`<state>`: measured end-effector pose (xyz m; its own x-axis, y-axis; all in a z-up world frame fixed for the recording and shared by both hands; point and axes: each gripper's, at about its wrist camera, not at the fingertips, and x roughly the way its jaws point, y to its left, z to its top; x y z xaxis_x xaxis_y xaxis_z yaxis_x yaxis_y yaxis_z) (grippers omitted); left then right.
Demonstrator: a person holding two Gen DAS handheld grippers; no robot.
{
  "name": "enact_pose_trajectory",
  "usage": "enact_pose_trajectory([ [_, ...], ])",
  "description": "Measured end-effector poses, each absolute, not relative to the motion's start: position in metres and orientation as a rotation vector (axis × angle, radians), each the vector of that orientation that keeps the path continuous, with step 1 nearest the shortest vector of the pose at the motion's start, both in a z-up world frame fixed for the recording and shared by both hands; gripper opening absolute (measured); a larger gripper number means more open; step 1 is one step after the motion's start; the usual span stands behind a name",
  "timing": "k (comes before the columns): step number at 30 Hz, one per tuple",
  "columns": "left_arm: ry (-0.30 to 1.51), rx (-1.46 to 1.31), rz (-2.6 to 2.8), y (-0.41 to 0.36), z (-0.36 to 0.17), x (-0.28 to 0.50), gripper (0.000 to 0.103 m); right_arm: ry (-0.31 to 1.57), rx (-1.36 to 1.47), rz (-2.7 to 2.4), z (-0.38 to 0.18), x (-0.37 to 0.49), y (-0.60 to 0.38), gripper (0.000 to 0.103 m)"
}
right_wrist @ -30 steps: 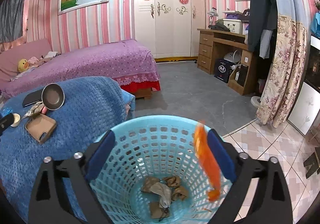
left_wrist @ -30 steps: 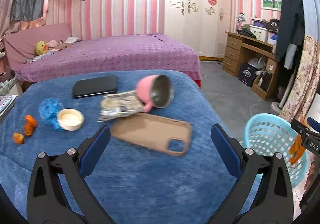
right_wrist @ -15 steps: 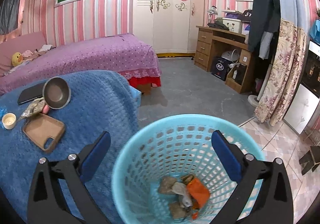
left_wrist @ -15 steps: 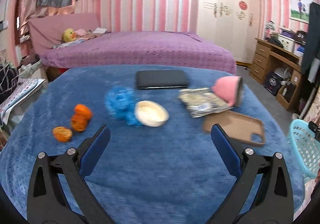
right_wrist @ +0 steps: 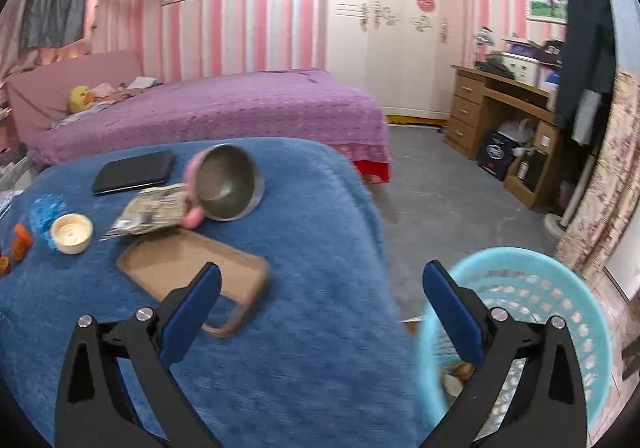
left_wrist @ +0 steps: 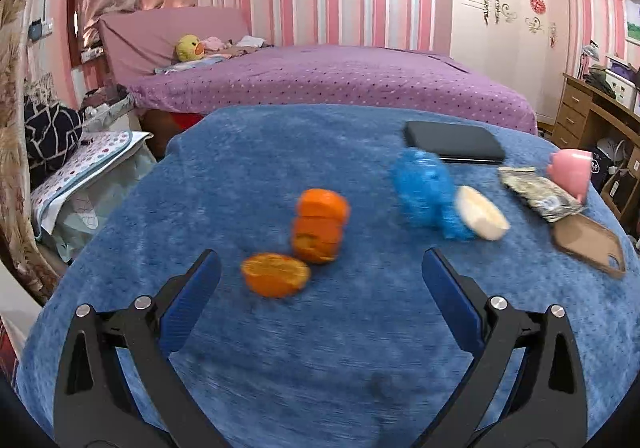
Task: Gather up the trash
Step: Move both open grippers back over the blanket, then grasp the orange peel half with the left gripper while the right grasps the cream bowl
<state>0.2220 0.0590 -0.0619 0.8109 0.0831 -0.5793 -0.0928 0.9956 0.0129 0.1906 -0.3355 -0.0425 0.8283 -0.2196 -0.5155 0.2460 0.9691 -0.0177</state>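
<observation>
Orange peel pieces [left_wrist: 319, 226] and a smaller one [left_wrist: 275, 274] lie on the blue-covered table [left_wrist: 320, 348], just ahead of my open, empty left gripper [left_wrist: 320, 288]. A crumpled blue wrapper [left_wrist: 420, 189] lies further right. A crumpled foil packet [left_wrist: 538, 193] also shows in the right wrist view [right_wrist: 150, 211]. My right gripper [right_wrist: 320, 300] is open and empty over the table's right edge. The light blue trash basket [right_wrist: 560, 296] stands on the floor at the right, with scraps inside.
On the table are a white candle cup [right_wrist: 72, 234], a tipped pink mug [right_wrist: 224, 183], a brown phone case [right_wrist: 192, 268] and a black phone [right_wrist: 134, 171]. A purple bed [right_wrist: 224, 107] lies behind. A wooden desk [right_wrist: 504, 103] stands at right.
The orange piece fell from my right gripper into the basket. The right gripper swung left toward the table. The left gripper swung left to face the orange peels.
</observation>
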Motion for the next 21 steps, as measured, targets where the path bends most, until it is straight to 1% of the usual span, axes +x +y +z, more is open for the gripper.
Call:
enact_pose_trajectory([
  [5,0.698,-0.08,0.036,0.089,-0.075,0.239,0.097,0.533,0.03,-0.193,-0.043,0.203,-0.308,0.098],
  [6,0.735,-0.104,0.016,0.092,-0.081,0.245,0.094,0.53,0.03,-0.191,-0.043,0.204,-0.307,0.098],
  [7,0.758,-0.116,0.013,0.094,-0.086,0.25,0.087,0.525,0.03,-0.188,-0.044,0.206,-0.303,0.098],
  [9,0.788,-0.137,-0.005,0.096,-0.091,0.256,0.078,0.532,0.029,-0.184,-0.045,0.21,-0.302,0.098],
  [11,0.79,-0.131,-0.005,0.093,-0.092,0.256,0.077,0.549,0.028,-0.183,-0.049,0.213,-0.3,0.098],
  [12,0.792,-0.127,-0.008,0.093,-0.093,0.256,0.073,0.555,0.027,-0.182,-0.049,0.215,-0.299,0.098],
  [13,0.795,-0.121,-0.013,0.091,-0.094,0.256,0.066,0.559,0.026,-0.181,-0.05,0.216,-0.298,0.098],
  [14,0.801,-0.117,-0.017,0.09,-0.095,0.257,0.062,0.561,0.024,-0.18,-0.05,0.217,-0.297,0.098],
  [16,0.811,-0.121,-0.019,0.089,-0.097,0.258,0.044,0.564,0.021,-0.176,-0.05,0.218,-0.293,0.098],
  [17,0.814,-0.13,-0.018,0.091,-0.098,0.259,0.039,0.566,0.021,-0.168,-0.05,0.219,-0.29,0.098],
  [19,0.805,-0.138,-0.028,0.095,-0.096,0.256,0.033,0.571,0.02,-0.145,-0.049,0.22,-0.283,0.098],
  [21,0.789,-0.119,-0.016,0.095,-0.093,0.253,0.032,0.576,0.016,-0.124,-0.049,0.221,-0.277,0.098],
])
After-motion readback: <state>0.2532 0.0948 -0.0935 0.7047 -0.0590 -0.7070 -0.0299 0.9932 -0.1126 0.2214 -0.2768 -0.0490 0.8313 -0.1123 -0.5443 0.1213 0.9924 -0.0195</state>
